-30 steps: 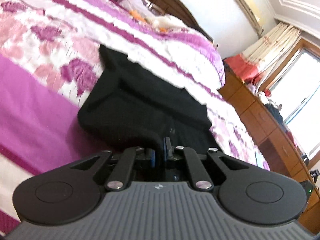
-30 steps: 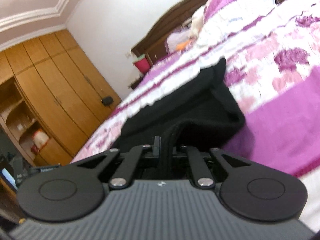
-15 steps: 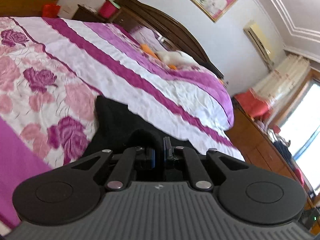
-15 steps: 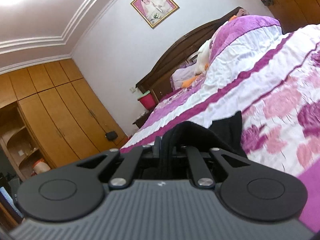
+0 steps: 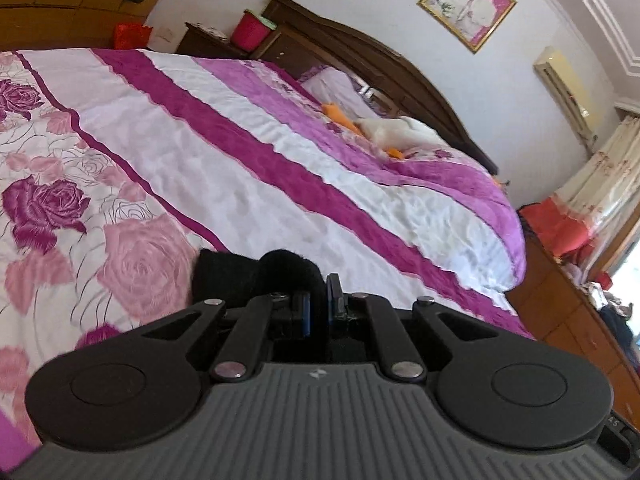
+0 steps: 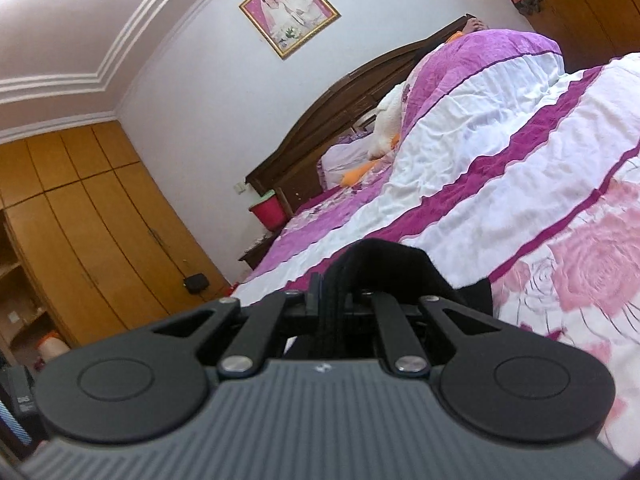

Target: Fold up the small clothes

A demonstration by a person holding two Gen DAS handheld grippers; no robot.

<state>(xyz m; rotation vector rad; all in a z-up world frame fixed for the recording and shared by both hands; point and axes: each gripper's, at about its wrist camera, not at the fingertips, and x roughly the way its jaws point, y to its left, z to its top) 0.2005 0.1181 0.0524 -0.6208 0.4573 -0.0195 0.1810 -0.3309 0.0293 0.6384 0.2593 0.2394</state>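
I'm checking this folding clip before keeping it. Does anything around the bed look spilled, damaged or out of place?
Nothing stands out. The left gripper and right gripper are each shut on an edge of the black garment, lifted over the floral bedspread. A white plush toy lies by the pillows, and no spill or damage shows.

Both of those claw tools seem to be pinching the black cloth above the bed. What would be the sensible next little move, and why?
Probably carry the pinched edge forward and lower it onto the bedspread. The left gripper and right gripper are each shut on the black garment, which bunches over their fingers, so the fold looks half done.
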